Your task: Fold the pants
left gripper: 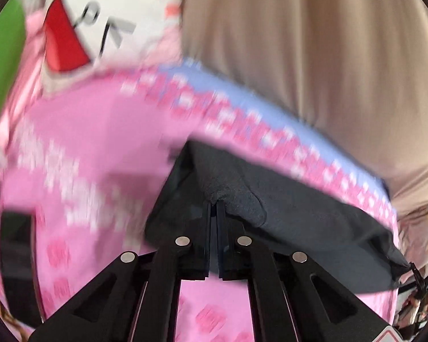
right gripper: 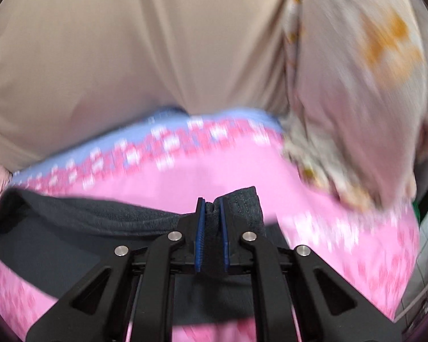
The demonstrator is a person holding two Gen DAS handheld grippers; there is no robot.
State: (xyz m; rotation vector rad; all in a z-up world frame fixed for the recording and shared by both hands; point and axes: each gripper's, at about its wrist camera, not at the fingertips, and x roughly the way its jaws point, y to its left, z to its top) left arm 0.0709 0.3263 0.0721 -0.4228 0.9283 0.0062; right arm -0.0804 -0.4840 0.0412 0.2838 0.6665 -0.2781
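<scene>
While both tools are pinching one dark edge, the pants [left gripper: 299, 213] are hanging over the pink sheet [left gripper: 100, 142] — left gripper [left gripper: 216, 203] and right gripper [right gripper: 212, 202] are clamping opposite ends, stretching cloth taut for folding.

matt dark knit pants [right gripper: 100, 216] on soft pink printed cloth [right gripper: 214, 168].

Evenly and softly lit, no glare. Heavy motion blur across the patterned pink cloth [left gripper: 94, 131] in both views; fisheye bending and dark vignetting at corners.
</scene>
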